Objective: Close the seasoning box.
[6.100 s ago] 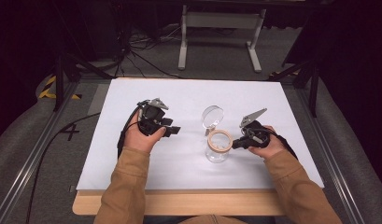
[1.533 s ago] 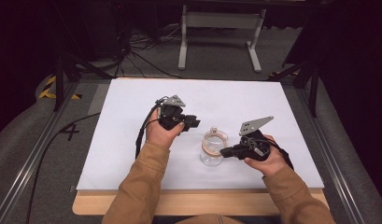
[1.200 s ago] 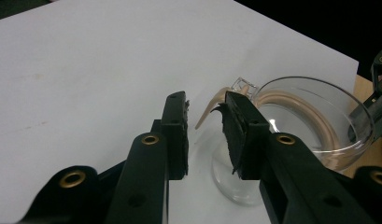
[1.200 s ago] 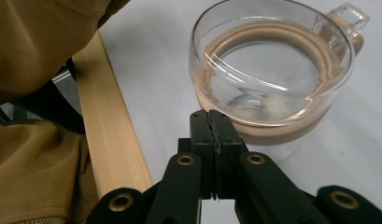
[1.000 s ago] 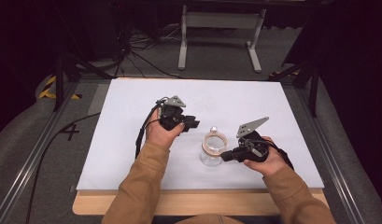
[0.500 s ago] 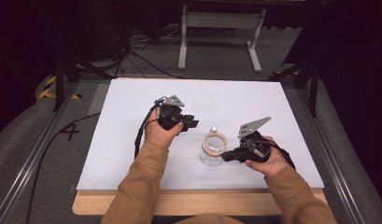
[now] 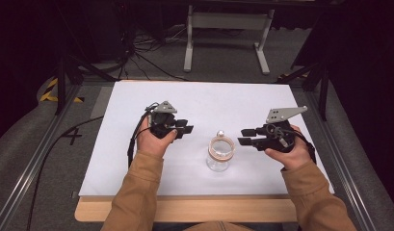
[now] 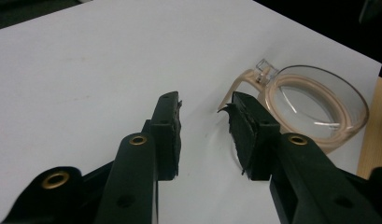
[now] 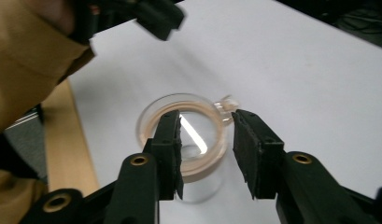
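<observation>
Nearest me, both sleeves come in over the wooden near edge of the tabletop. Just beyond them the jar stands upright, a little right of the middle and closer to the near edge than the far one.

What has changed is the lid. Six seconds ago it stood open above the jar. Now it lies flat on the rim, with the small clasp on the jar's far side. A second ago my right gripper was up against the jar, and it has since drawn off toward the right edge. I judge the closing to be done, or nearly so. I cannot tell from here whether the clasp is actually latched.

My right hand sits low, level with the jar, with its jaws pointing left at it and a clear gap of bare tabletop between them. In the right gripper view, the right gripper is parted about halfway with nothing between its pads, and the jar lies beyond the tips.

My left gripper is a bit farther in, left of the jar and toward the far edge, angled right. It is also apart from the jar. In the left gripper view, the left gripper is partly open and empty, with the jar off to one side of its tips.
</observation>
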{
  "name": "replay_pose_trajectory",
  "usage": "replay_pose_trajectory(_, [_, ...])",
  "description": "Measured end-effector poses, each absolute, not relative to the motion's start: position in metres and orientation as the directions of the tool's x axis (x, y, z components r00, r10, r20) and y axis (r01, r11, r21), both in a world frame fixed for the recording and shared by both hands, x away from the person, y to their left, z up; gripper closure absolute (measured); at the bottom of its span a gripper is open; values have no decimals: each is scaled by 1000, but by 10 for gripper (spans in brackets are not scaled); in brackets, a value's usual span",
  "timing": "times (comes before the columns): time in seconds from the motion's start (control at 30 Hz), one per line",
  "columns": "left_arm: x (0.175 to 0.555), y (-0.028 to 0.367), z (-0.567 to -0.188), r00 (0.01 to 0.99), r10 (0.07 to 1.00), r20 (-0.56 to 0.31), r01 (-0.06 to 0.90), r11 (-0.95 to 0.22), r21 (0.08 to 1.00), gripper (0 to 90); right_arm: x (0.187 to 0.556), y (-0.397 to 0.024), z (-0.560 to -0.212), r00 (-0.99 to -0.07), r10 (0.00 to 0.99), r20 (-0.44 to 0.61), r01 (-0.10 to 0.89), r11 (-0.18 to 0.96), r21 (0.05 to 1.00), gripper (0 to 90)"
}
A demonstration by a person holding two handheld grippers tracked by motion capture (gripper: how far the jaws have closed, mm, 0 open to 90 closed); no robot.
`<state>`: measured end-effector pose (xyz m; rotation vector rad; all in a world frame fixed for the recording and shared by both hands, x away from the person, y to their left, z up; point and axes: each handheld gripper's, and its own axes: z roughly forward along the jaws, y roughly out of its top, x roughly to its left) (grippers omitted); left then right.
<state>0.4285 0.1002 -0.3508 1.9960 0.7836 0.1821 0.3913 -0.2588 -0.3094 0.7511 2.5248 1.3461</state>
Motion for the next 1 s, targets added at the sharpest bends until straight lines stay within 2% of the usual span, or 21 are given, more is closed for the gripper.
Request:
replay_pose_trajectory(0.17, [424,118,-353,752,634,-181,470,-323,821,619,409,-278,-307,-810,584,64,365,414,834,527])
replay_pose_trajectory(0.53, [431,147,-369,691,702,-172,504,-298,810,584,445,-329,-330,-678,735,33,438,368,820,460])
replay_pose_trajectory(0.67, [436,150,-375,680,714,-169,515,-301,802,579,452,-337,-340,-662,749,38,463,368,806,446])
replay_pose_trajectory(0.77, [440,150,-381,671,724,-160,532,-320,784,580,464,-348,-367,-653,754,71,508,366,779,449])
replay_pose_trajectory(1.0, [448,150,-394,670,723,-169,549,-328,769,580,473,-358,-397,-642,763,83,543,375,752,467])
